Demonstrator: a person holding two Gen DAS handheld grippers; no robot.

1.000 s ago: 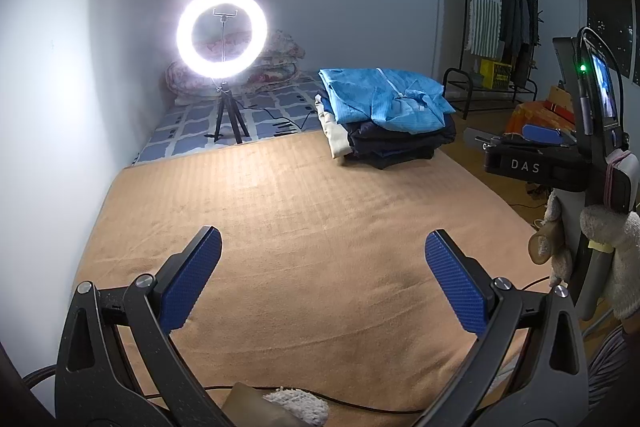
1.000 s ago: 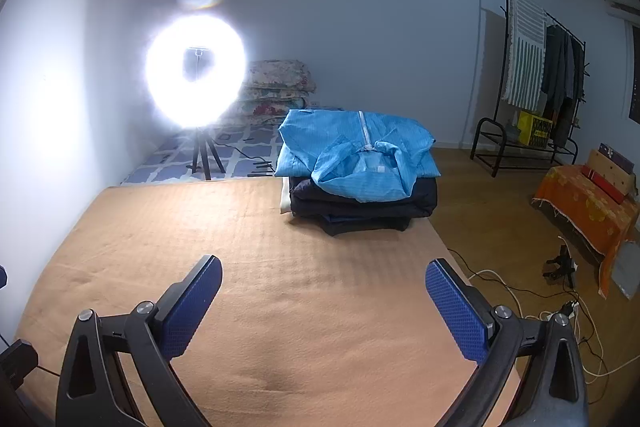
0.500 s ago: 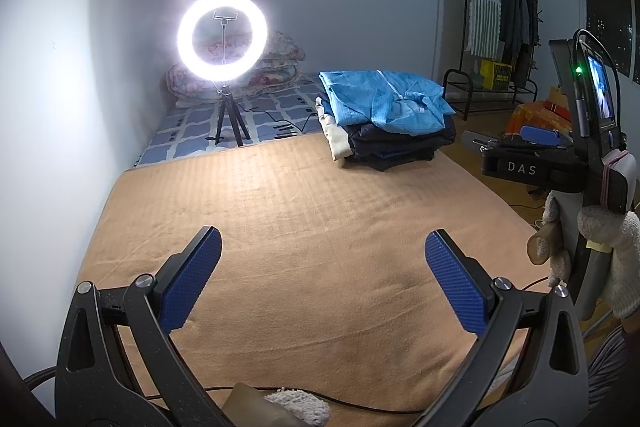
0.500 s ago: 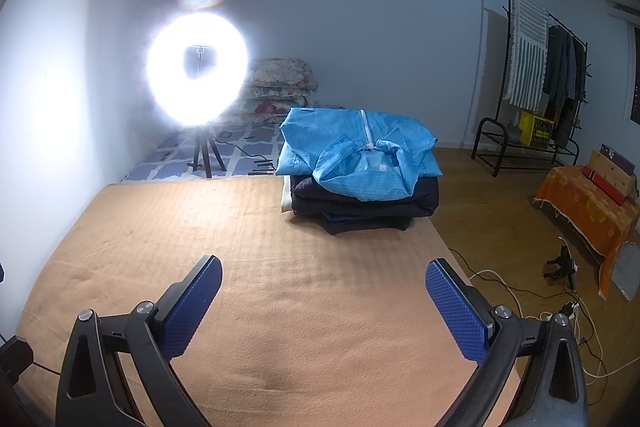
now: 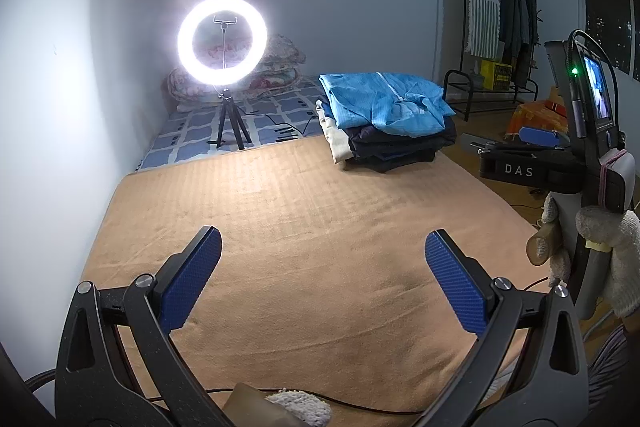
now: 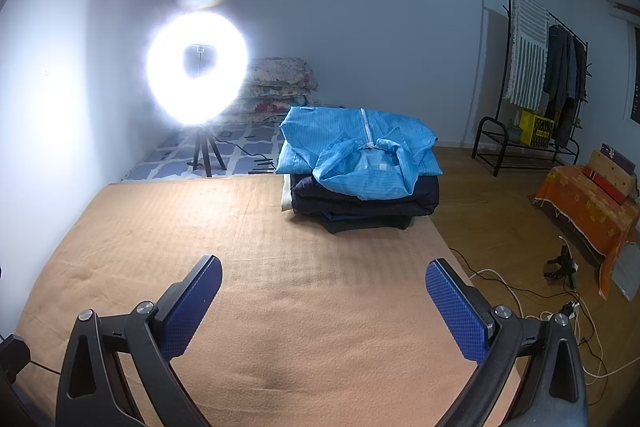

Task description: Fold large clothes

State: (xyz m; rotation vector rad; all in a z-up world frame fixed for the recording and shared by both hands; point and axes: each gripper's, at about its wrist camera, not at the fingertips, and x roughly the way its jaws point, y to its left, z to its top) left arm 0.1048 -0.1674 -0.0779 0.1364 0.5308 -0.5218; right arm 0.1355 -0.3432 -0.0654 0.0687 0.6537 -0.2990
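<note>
Both claws gape wide, empty; clothes stack (image 6: 360, 183) lies well ahead.

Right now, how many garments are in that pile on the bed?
About 5, stacked at the far right corner: blue jacket on top, three dark layers under it, a cream piece at the left edge. More may be hidden.

Bare tan blanket (image 6: 304, 291) ahead, clothes stack (image 6: 360, 171) far R edge, ring light (image 5: 222, 40) behind L.
</note>
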